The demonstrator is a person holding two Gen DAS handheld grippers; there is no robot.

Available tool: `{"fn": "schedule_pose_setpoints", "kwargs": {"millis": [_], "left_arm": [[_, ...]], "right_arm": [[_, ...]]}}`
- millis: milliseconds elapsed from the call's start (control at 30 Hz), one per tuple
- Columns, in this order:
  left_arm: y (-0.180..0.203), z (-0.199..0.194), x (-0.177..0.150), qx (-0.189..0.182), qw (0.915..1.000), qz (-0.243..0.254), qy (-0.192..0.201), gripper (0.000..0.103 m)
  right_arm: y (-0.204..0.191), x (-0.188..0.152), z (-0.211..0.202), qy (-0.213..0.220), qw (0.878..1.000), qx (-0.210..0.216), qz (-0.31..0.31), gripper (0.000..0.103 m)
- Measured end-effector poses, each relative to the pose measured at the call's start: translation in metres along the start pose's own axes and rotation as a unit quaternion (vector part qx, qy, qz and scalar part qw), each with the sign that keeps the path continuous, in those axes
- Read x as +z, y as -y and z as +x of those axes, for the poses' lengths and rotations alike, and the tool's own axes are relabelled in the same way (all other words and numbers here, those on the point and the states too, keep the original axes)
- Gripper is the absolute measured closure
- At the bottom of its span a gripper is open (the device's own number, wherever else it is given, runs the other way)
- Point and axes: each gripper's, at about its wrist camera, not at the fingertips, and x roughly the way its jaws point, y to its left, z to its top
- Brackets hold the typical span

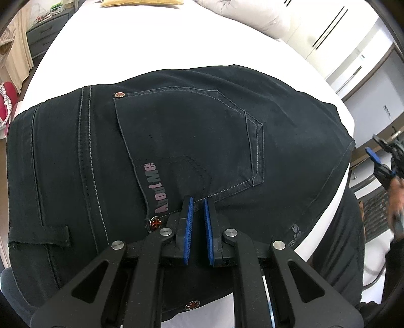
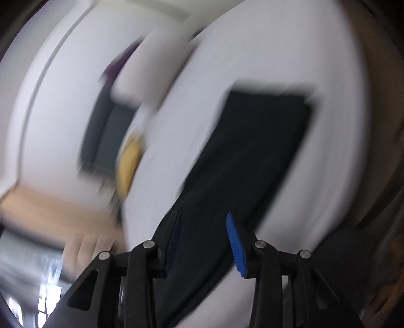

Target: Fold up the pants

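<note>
Dark navy jeans (image 1: 176, 131) lie folded on the white bed (image 1: 151, 37), back pocket up, with an "AboutMe" print beside it. My left gripper (image 1: 198, 199) is shut, its blue pads nipping the cloth at the pocket's lower edge, where small creases gather. At the far right edge of the left wrist view, my right gripper (image 1: 378, 161) hangs off the bed's side, held by a hand. The right wrist view is heavily blurred: the right gripper (image 2: 202, 215) stands open with nothing pressed between its pads, above the near end of the folded jeans (image 2: 252, 151).
A yellow pillow (image 1: 141, 2) and a white pillow (image 1: 240, 15) lie at the head of the bed. A grey dresser (image 1: 43, 32) stands at the left, white wardrobes (image 1: 328, 25) at the right. A red item (image 1: 6, 101) sits beside the bed's left edge.
</note>
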Motion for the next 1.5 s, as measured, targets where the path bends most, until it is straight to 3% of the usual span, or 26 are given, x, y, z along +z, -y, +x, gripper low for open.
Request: {"fn": "schedule_pose_setpoints", "kwargs": {"millis": [167, 267, 467, 767, 833, 900, 1133, 1300, 1500], "left_arm": [[-0.005, -0.004, -0.005, -0.002, 1.0, 0.0, 0.003, 0.094], [-0.004, -0.005, -0.005, -0.004, 1.0, 0.0, 0.004, 0.094], [-0.006, -0.007, -0.004, -0.007, 0.9999, -0.006, 0.008, 0.094], [-0.005, -0.008, -0.005, -0.006, 0.9999, -0.004, 0.007, 0.094], [-0.005, -0.008, -0.005, -0.006, 1.0, -0.004, 0.007, 0.094], [-0.002, -0.008, -0.004, -0.004, 1.0, -0.001, 0.005, 0.094], [0.002, -0.01, -0.006, -0.009, 0.9998, 0.018, -0.004, 0.094], [0.001, -0.011, -0.008, -0.012, 0.9999, 0.012, -0.001, 0.094], [-0.005, -0.015, -0.013, -0.017, 0.9998, 0.006, 0.002, 0.094]], "right_arm": [[-0.036, -0.083, 0.064, -0.139, 0.987, 0.079, 0.015, 0.061], [-0.037, -0.113, 0.096, -0.186, 0.98, 0.058, 0.03, 0.061], [-0.027, -0.124, 0.113, -0.213, 0.975, 0.036, 0.054, 0.061], [-0.027, -0.133, 0.15, -0.24, 0.967, 0.046, 0.073, 0.063], [-0.03, -0.135, 0.157, -0.247, 0.966, 0.042, 0.059, 0.095], [-0.029, -0.137, 0.159, -0.252, 0.966, 0.028, 0.044, 0.098], [-0.013, -0.148, 0.142, -0.242, 0.969, 0.023, 0.041, 0.1], [-0.01, -0.146, 0.147, -0.241, 0.968, 0.049, 0.048, 0.099], [0.011, -0.117, 0.132, -0.178, 0.977, 0.07, 0.095, 0.092]]}}
